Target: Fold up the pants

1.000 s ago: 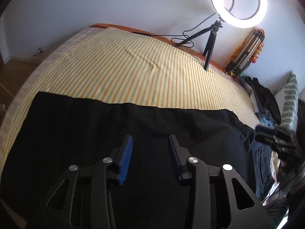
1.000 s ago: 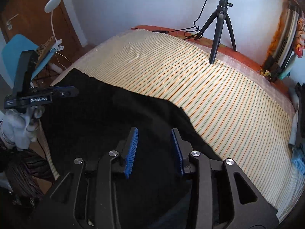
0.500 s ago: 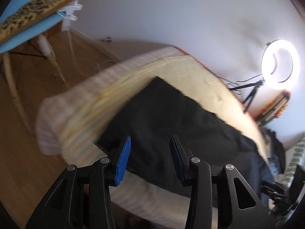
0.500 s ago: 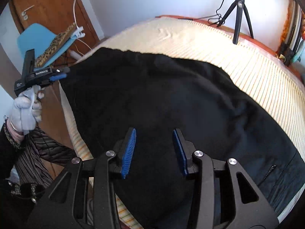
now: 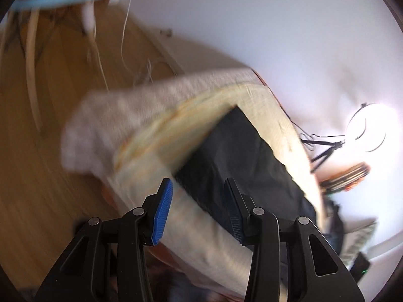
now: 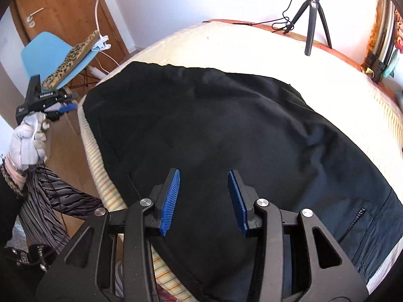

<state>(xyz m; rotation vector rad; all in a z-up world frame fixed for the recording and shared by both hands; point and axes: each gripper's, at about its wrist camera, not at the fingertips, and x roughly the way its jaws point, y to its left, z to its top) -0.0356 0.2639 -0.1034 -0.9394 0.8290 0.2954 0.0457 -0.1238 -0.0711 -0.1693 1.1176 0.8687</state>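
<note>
Black pants (image 6: 214,125) lie spread flat on the striped bed cover (image 6: 252,50); their waist with a zip pocket is at the lower right. My right gripper (image 6: 204,198) is open and empty, hovering above the pants near the bed's near edge. My left gripper (image 5: 194,211) is open and empty, off the bed's corner and looking along the pants (image 5: 239,156); its view is blurred. It also shows in the right wrist view (image 6: 63,107), held in a gloved hand left of the pants' leg end.
A blue chair (image 6: 55,58) with a leopard-print cushion and a clip lamp stands left of the bed on the wood floor. A ring-light tripod (image 6: 312,17) stands on the bed's far side. A wooden door (image 6: 58,7) is behind the chair.
The left gripper has swung left and off the bed toward its corner. The right gripper has pulled back and risen, so the whole pants now show. Both stay open.
</note>
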